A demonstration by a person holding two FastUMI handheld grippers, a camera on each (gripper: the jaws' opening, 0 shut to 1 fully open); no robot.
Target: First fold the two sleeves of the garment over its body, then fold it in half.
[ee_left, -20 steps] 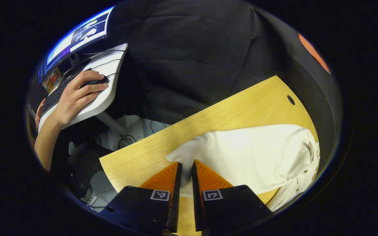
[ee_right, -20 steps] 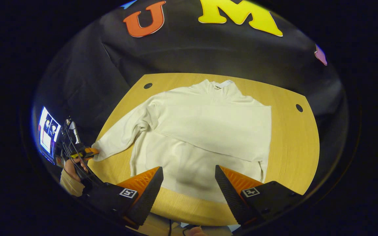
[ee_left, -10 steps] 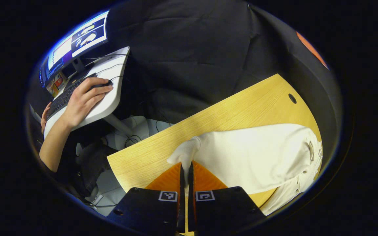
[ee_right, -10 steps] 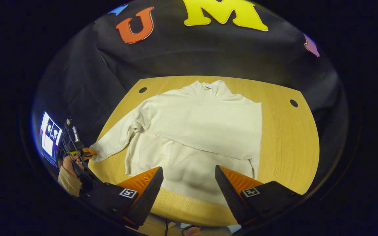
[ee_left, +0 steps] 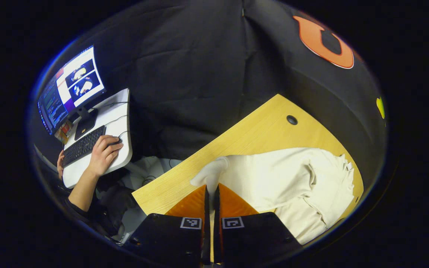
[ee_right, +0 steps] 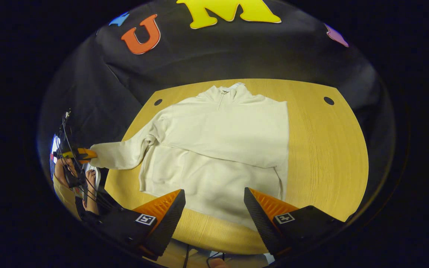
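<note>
Up and left of the tongs in the left gripper view, a white side desk (ee_left: pixel 122 123) carries a lit monitor (ee_left: pixel 71 87) and dark keyboard (ee_left: pixel 83 145) (a person's hand (ee_left: pixel 104 154) beside it).

- Left gripper (ee_left: pixel 210 191), bottom centre of the frame: both fingers drawn together on the cuff of the sleeve (ee_left: pixel 210 175), with only a thin strip of cloth between them.
- Garment (ee_left: pixel 292 186), cream-coloured, lower right: the sleeve runs from the cuff rightward into the bunched, creased body near the right edge.
- Table (ee_left: pixel 259 137), light wood, centre to right, with a dark round hole (ee_left: pixel 292 120) near its upper corner.
- White desk (ee_left: pixel 119 123), left of frame, carrying a lit monitor (ee_left: pixel 71 87) and a keyboard (ee_left: pixel 83 145).
- A person's hand (ee_left: pixel 104 154) rests on a mouse beside the keyboard.
</note>
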